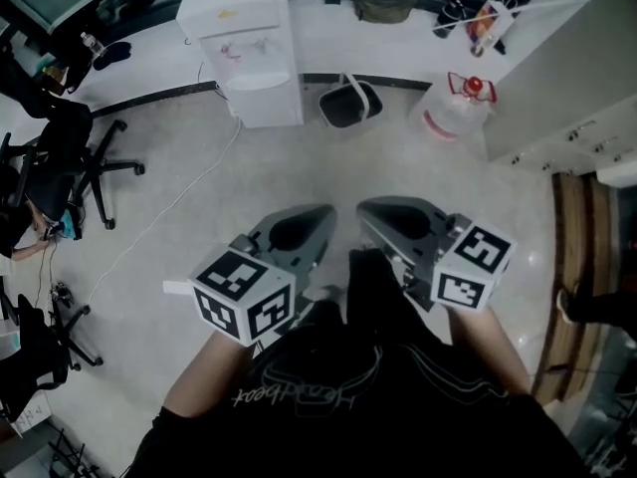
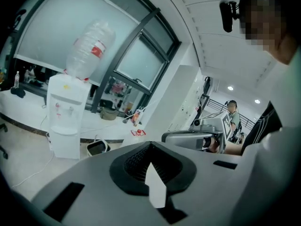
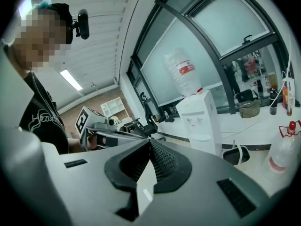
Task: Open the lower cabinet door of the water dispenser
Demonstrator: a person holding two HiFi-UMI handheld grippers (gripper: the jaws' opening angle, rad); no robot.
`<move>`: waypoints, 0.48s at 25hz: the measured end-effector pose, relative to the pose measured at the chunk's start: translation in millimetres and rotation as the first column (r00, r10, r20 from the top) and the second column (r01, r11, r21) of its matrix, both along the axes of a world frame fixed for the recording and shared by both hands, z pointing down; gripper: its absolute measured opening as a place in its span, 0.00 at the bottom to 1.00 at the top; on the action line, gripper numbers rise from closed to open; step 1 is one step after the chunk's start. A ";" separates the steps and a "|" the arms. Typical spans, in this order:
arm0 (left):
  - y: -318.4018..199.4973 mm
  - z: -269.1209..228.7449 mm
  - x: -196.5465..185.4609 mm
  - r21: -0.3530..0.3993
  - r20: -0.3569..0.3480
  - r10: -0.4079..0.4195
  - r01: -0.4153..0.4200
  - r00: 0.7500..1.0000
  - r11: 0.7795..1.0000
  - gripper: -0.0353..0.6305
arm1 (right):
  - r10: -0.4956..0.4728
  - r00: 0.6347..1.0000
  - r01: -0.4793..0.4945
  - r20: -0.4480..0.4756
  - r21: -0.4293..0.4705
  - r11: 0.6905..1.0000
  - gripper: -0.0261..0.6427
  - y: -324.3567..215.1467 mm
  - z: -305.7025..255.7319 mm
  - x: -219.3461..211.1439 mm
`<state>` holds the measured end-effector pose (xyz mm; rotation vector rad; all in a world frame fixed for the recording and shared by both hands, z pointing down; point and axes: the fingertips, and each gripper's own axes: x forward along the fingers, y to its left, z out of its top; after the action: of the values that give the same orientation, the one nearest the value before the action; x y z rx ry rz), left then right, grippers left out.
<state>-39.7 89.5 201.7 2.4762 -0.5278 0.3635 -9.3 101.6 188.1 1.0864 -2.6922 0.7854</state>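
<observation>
white water dispenser (image 1: pixel 254 48) far ahead, left claw (image 1: pixel 326 217) and right claw (image 1: pixel 366 210) shut

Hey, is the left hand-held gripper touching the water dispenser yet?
Apart. The head view shows the left hand-held gripper well short of the water dispenser, with bare floor between them.

Black short-sleeved T-shirt (image 1: pixel 398 406) (pale lettering across the chest)

Door detail escaping me
I am seeing the lower cabinet door (image 2: pixel 63 145) of the water dispenser (image 2: pixel 67 108) too small to read.
</observation>
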 end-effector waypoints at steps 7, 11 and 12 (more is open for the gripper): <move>-66.7 33.2 51.9 -0.045 0.043 -0.085 0.087 0.995 0.995 0.05 | -0.054 0.998 0.055 0.039 -0.039 0.998 0.06 -72.6 32.7 53.3; -117.2 59.3 88.1 -0.081 0.071 -0.161 0.166 0.984 0.983 0.05 | -0.096 0.995 0.098 0.038 -0.063 0.993 0.06 -125.0 57.0 92.9; -128.8 66.5 96.2 -0.092 0.078 -0.175 0.182 0.981 0.979 0.05 | -0.103 0.994 0.106 0.041 -0.073 0.992 0.06 -137.1 64.1 102.6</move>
<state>56.6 -39.3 268.2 2.3060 -0.7377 0.3952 93.4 -35.5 252.2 0.9144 -2.7003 0.8894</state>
